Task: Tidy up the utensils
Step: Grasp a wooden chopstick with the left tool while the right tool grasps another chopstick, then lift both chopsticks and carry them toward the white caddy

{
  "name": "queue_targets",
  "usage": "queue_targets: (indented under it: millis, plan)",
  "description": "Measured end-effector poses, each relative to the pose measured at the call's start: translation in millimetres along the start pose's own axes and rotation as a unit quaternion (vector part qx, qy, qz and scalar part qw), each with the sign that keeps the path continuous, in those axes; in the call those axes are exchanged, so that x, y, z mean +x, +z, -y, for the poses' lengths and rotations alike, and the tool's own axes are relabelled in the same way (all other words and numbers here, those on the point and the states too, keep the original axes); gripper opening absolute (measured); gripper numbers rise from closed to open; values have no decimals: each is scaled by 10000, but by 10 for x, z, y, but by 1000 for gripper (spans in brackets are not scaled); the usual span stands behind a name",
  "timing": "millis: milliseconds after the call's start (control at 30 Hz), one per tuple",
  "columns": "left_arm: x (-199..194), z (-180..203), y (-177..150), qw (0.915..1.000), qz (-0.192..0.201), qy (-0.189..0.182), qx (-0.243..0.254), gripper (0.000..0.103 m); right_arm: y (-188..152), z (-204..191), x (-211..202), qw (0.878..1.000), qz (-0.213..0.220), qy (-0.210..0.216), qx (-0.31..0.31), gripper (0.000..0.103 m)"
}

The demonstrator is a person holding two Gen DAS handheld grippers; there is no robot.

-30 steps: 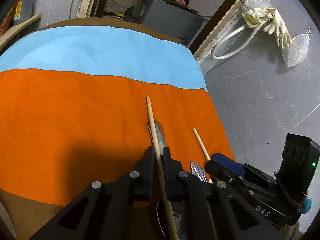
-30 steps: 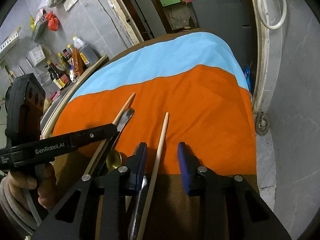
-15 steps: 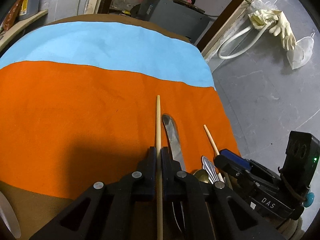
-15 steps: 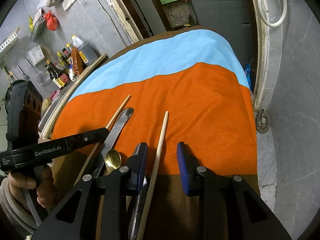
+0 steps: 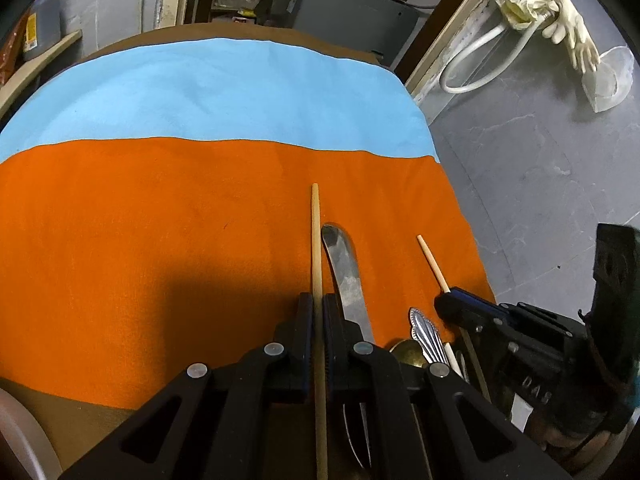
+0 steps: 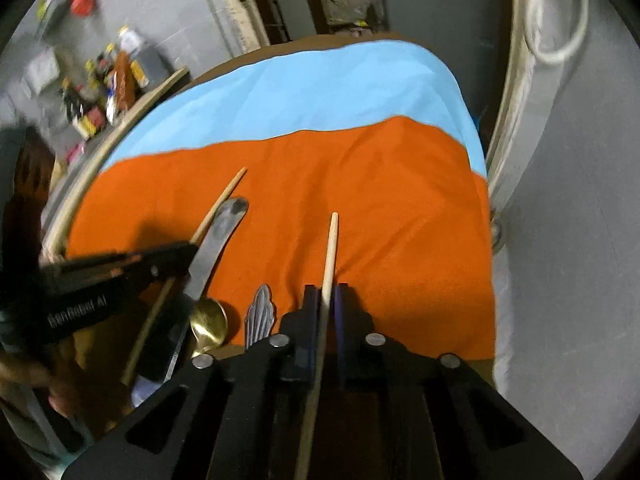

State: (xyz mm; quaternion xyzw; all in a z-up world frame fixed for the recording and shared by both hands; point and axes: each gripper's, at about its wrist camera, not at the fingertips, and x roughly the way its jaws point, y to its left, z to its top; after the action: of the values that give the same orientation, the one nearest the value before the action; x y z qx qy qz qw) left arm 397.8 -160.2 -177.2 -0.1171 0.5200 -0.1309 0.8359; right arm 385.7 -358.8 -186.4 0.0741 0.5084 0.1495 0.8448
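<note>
Orange cloth covers the near half of the table, with a light-blue cloth laid beyond it and brown table edge showing at the front. On the orange part, one wooden chopstick is pinched between the pads of the left gripper, its tip pointing away toward the blue cloth. Just to its right lies a table knife, blade tip forward, near the chopstick. A second chopstick is clamped in the right gripper, whose jaws have just been closing onto it. Between the two grippers, at the cloth's front edge, sit a brass spoon bowl and a fluted silver handle end, side by side. Grey stone floor runs along the right, where a pale rubber glove and a white hose lie near the wall.
</note>
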Motion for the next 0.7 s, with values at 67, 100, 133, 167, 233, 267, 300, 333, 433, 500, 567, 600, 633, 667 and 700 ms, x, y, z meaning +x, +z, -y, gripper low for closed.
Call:
queue_targets:
  millis: [67,100,133,167,233,267,300,333,433,500,567,600,633,667,700]
  plan:
    - [-52,-25,-38,9999,33,-70,-73,5,21,26,5,9999,-48,70,119,4]
    - [-94,-28,-60,9998,84,-122,-119,5,21,23,9,9998,-56,99,153,4]
    - [-129,-27,-80,9997,137,-147,-128,5,21,32,1,9996,-54,154,209,4]
    - [-189,-24,-108,9995,226,-185,-128,5,22,43,-3,9995,-47,198,260,4]
    - [-303,-17,-155,9987,420,-254,-148,5,3,73,-42,9987,36,291,411,4]
    - [-343,-21,-166,9983,488,-281,-161,5,-15,88,-87,9979,130,367,516,4]
    - [-409,-38,-186,9976,591,-324,-186,5,-30,117,-104,9970,195,441,601,4]
    - [-479,-54,-209,9966,706,-369,-222,5,-54,145,-163,9947,329,589,772,4]
    - [-653,-88,-257,9939,960,-479,-250,5,-98,216,-264,9906,595,719,999,4]
    - [-755,-90,-297,9919,1118,-571,-177,5,-150,250,-368,9878,801,790,1079,4]
    - [-878,-75,-335,9898,1262,-655,-85,5,-199,269,-508,9832,1078,909,1158,4]
    - [-927,-55,-347,9889,1318,-679,-55,5,-208,271,-565,9815,1194,939,1162,4]
    - [-998,-54,-366,9877,1386,-725,-32,5,-221,252,-611,9804,1284,951,1155,4]
    - [-1031,-57,-374,9870,1417,-752,-29,5,-236,225,-666,9793,1369,959,1143,4]
    - [-1099,-65,-388,9858,1477,-792,-32,5,-256,192,-746,9777,1488,972,1119,4]
